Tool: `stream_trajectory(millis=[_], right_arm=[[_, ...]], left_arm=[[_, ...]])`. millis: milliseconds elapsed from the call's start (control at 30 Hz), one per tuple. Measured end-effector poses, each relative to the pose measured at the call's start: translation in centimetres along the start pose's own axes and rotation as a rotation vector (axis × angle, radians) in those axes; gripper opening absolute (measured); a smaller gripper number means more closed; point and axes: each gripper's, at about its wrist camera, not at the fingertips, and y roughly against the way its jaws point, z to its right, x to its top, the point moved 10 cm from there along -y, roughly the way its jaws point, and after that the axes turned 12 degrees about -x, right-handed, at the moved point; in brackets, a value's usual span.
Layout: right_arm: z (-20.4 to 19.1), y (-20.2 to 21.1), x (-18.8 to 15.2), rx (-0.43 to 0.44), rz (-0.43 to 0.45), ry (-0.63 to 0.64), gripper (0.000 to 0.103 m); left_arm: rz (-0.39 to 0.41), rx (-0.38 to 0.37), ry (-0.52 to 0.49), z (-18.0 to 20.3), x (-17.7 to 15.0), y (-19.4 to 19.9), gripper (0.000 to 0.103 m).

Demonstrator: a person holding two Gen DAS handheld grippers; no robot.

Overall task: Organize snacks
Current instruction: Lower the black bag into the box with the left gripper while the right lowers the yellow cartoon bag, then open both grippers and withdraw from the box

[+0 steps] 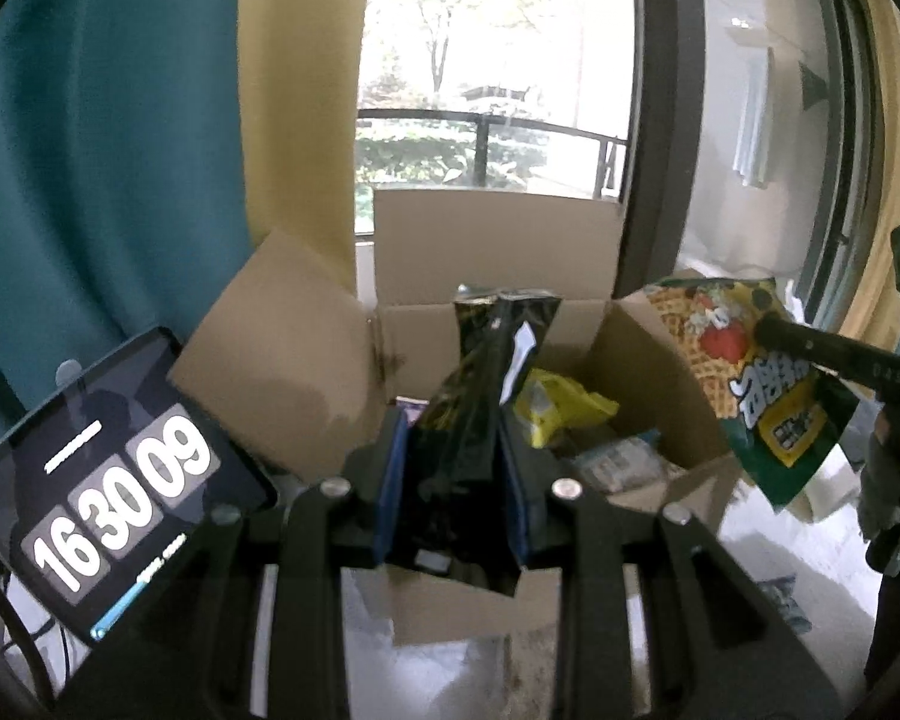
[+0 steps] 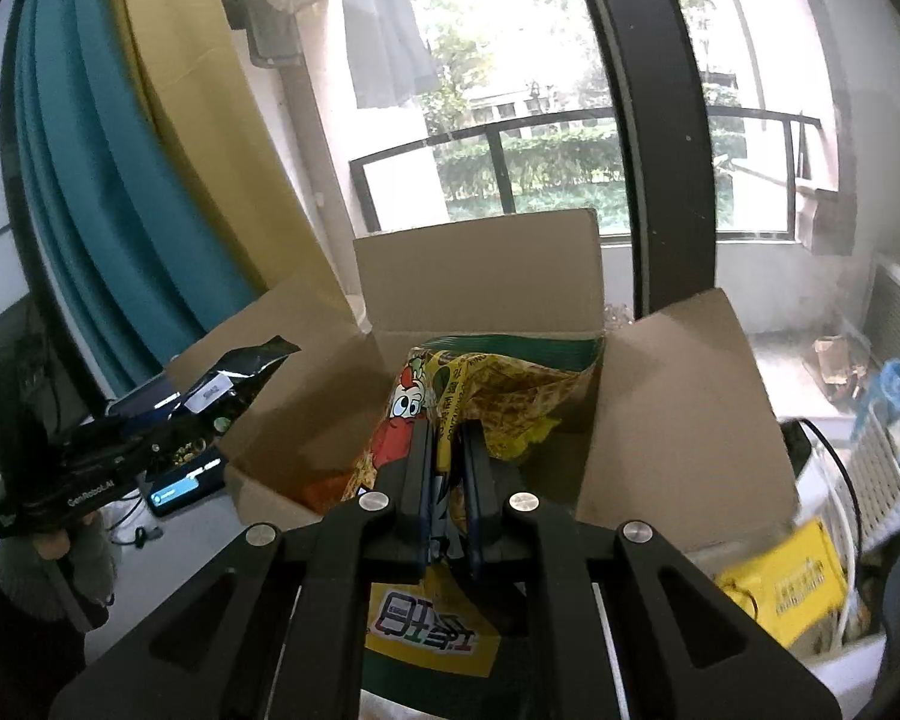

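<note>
My left gripper [image 1: 453, 420] is shut on a black snack bag [image 1: 480, 396] and holds it upright above the near edge of an open cardboard box [image 1: 402, 324]. My right gripper [image 2: 448, 450] is shut on a green and yellow waffle snack bag [image 2: 498, 396], held over the same box [image 2: 678, 420]. In the left wrist view the waffle bag [image 1: 744, 372] hangs at the box's right side. In the right wrist view the left gripper [image 2: 174, 426] with the black bag [image 2: 240, 372] is at the box's left flap. A yellow packet [image 1: 561, 405] and other snacks lie inside the box.
A tablet [image 1: 108, 480] showing a clock leans left of the box. Teal and yellow curtains [image 1: 120, 150] hang behind. A yellow box [image 2: 786, 588] and a white basket [image 2: 888, 456] stand to the right. A window with a balcony rail is behind the box.
</note>
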Motion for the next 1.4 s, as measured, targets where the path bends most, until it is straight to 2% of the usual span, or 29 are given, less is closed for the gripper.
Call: stream_trajectory(millis=[400, 500, 533, 567, 600, 633, 967, 1400], right_arm=[[1.3, -7.0, 3.6, -0.015, -0.011, -0.028, 0.01], [2.3, -9.2, 3.8, -0.081, -0.052, -0.026, 0.011], [2.8, -9.5, 3.6, -0.104, -0.06, -0.039, 0.014], [3.1, -9.6, 3.6, -0.12, -0.058, -0.046, 0.028], [3.4, -9.5, 3.6, -0.131, -0.05, -0.051, 0.05], [3.5, -9.2, 3.6, -0.132, -0.041, -0.056, 0.054], [3.8, -5.2, 2.2, -0.145, -0.034, -0.024, 0.054], [1.2, 0.4, 0.1, -0.129, -0.036, -0.009, 0.054]], left_arm=[[-0.027, 0.036, 0.023, -2.1, 2.0, -6.1, 0.03], [-0.053, 0.054, 0.054, -2.5, 2.0, -7.5, 0.032], [-0.057, 0.059, 0.057, -2.6, 1.9, -7.8, 0.036], [-0.055, 0.063, 0.059, -2.6, 2.0, -7.9, 0.049], [-0.049, 0.063, 0.064, -2.5, 2.1, -7.9, 0.055], [-0.044, 0.061, 0.07, -2.5, 2.2, -7.8, 0.064], [-0.021, 0.045, 0.054, -0.3, 2.2, -4.1, 0.066], [-0.008, 0.011, 0.05, 2.2, 0.3, 1.7, 0.072]])
